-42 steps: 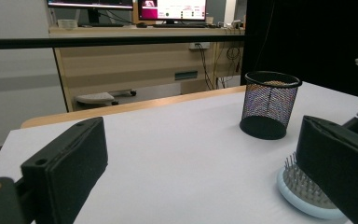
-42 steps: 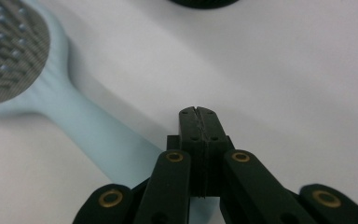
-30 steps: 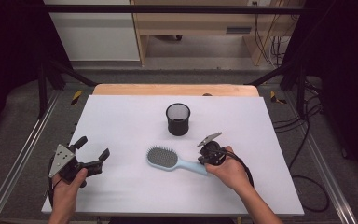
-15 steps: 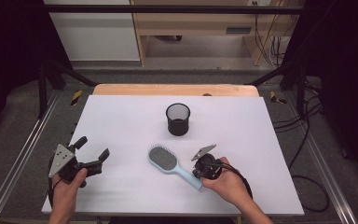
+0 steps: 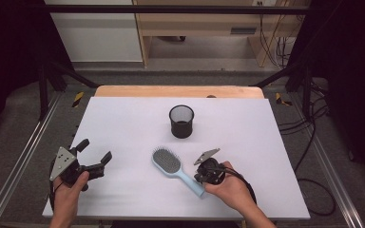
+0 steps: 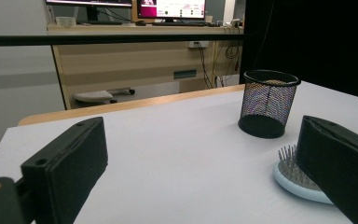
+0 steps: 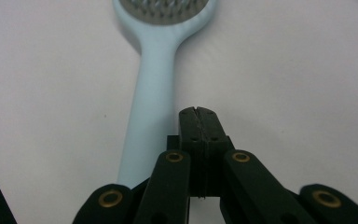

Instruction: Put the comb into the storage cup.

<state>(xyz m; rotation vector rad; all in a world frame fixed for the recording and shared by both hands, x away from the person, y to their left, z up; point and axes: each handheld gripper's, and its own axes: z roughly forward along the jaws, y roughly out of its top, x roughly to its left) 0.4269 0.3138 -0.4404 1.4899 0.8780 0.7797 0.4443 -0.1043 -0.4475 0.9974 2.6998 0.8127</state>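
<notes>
Table point(image 5: 123, 123), white-topped with a wooden far edge, carries every item shown. Mesh cup point(image 5: 181, 121), black and upright, stands near the middle of the table, beyond the brush. Hairbrush point(image 5: 173, 167), pale blue, lies flat with its bristles up, its oval head pointing toward the cup and its handle running back toward the person's right hand. Left gripper point(image 5: 94, 159) rests near the table's left front corner, held in the left hand; its jaws stand wide apart with nothing between them, and its own view looks past them at the cup point(image 6: 268, 102) and the brush head point(image 6: 294, 173). Right gripper point(image 7: 199, 122) has its jaws pressed fully together, gripping nothing; the tips sit just beside the brush handle point(image 7: 150, 107), at its right edge in that view.
</notes>
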